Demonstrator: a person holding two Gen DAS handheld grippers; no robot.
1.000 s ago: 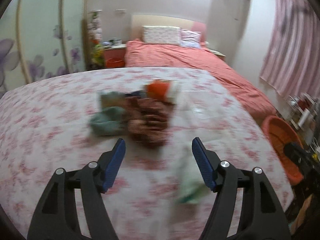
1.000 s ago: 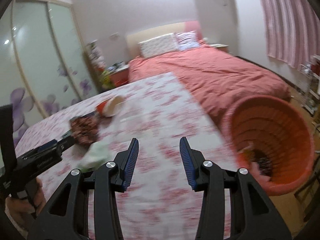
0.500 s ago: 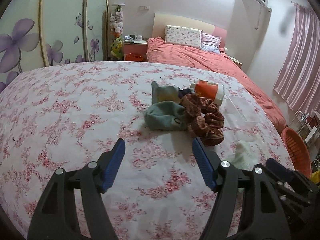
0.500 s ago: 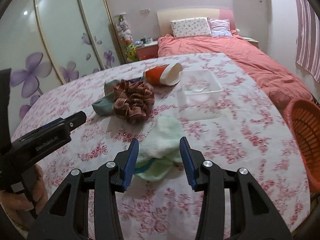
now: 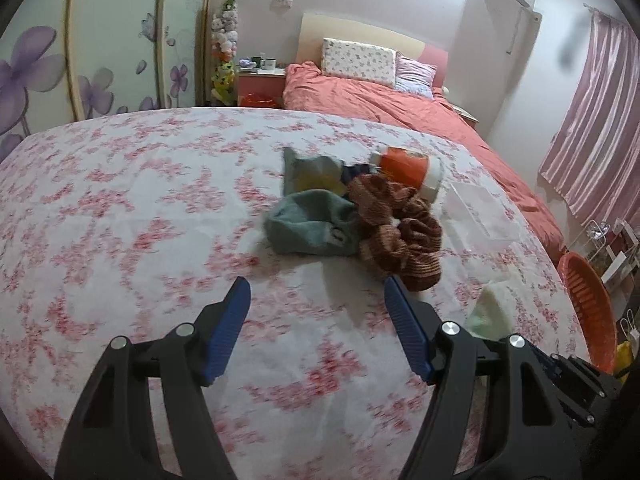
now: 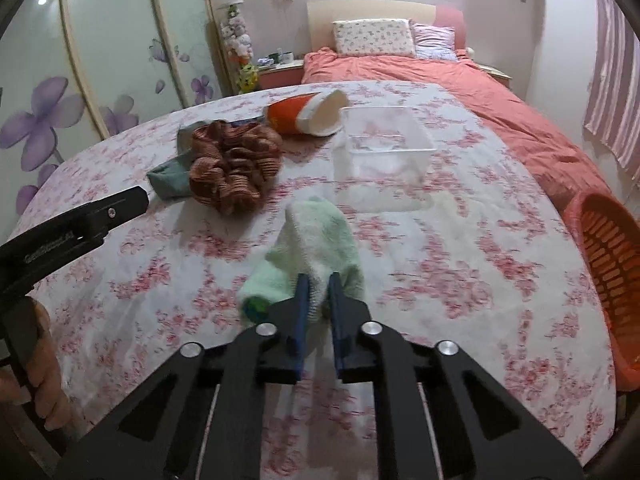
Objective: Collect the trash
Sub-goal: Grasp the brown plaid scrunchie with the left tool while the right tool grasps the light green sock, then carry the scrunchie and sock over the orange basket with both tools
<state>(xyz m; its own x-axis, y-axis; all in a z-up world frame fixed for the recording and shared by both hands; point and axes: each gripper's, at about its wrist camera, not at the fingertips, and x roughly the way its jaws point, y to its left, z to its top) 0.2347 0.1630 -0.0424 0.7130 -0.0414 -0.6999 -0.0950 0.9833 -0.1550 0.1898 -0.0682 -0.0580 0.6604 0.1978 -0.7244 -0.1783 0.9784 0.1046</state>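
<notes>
On the floral tablecloth (image 6: 460, 280) lies a pale green fuzzy cloth (image 6: 316, 236), bunched up. My right gripper (image 6: 318, 280) is shut on its near end. The same cloth (image 5: 494, 312) shows at the right of the left wrist view. My left gripper (image 5: 316, 284) hangs open over bare tablecloth, just short of a teal sock (image 5: 310, 228) and a brown striped knit cloth (image 5: 400, 232). Nothing is between its fingers. Behind that pile an orange paper cup (image 6: 304, 114) lies on its side.
A clear plastic container (image 6: 380, 148) stands beyond the green cloth. An orange slatted basket (image 6: 612, 256) sits low past the table's right edge. A bed with a coral cover (image 6: 440, 76) lies behind the table. A wardrobe with purple flowers lines the left wall.
My right gripper swung from the basket side to the pale green cloth and shut on it. The left gripper stayed open and shifted a little over the table.
</notes>
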